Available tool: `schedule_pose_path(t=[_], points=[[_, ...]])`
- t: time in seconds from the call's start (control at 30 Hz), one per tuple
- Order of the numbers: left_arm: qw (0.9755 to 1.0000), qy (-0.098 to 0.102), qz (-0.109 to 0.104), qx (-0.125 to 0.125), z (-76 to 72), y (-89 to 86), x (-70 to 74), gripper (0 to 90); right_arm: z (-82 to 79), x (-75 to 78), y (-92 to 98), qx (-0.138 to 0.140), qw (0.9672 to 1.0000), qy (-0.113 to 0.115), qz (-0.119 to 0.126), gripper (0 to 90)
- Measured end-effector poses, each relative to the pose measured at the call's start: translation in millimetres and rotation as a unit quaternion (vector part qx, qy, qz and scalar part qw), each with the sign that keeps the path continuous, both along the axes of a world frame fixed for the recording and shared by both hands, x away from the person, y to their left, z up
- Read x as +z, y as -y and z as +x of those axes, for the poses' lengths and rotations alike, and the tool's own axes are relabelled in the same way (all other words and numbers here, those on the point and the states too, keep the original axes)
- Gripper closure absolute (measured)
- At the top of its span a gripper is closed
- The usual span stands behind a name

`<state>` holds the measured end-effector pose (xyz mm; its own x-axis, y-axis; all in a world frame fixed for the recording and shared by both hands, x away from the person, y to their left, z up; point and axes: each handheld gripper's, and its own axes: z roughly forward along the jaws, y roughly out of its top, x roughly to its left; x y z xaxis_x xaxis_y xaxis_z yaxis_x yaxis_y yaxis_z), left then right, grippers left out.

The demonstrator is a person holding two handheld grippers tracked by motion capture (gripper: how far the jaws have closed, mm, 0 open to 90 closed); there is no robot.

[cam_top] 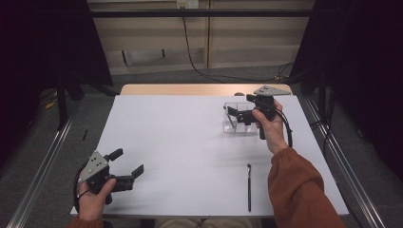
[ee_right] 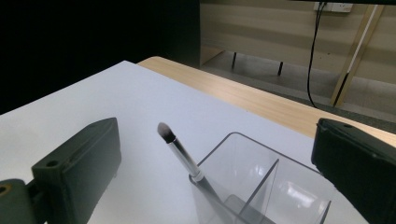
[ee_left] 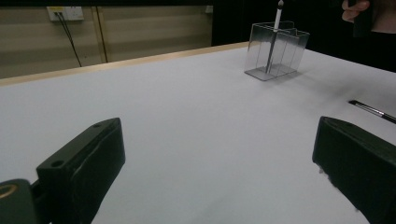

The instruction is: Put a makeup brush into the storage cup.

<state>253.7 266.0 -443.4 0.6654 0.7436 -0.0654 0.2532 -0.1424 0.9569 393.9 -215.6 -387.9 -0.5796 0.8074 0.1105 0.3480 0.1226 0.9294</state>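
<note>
Fingers (ee_right: 74, 172) of the right gripper (cam_top: 241, 113) stand apart above the clear acrylic organizer (cam_top: 236, 124) near the tabletop's far right corner. A makeup brush (ee_right: 183, 156) leans inside it, unclamped. The left gripper (cam_top: 127, 167), jaws apart, holds nothing near the near left corner; a second brush (cam_top: 248, 187) lies by the near edge.

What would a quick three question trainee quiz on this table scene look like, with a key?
1. True or false: a brush stands in the clear organizer.
2. Where does the second brush lie? A) flat on the table B) in the organizer
3. Are the right gripper fingers clamped on anything?

Key: 1 true. 2 A. 3 No, they stand open with the brush free between them; the left gripper is open too.
</note>
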Motion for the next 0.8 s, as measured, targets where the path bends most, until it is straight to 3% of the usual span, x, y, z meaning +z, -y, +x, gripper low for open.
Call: schedule_pose_path(t=[0.8], points=[[1.0000,0.002,-0.001,0.000,-0.6,-0.6,0.7,2.6,-30.4,-5.0,24.6,-0.011,0.9999,0.000,-0.005,2.0]])
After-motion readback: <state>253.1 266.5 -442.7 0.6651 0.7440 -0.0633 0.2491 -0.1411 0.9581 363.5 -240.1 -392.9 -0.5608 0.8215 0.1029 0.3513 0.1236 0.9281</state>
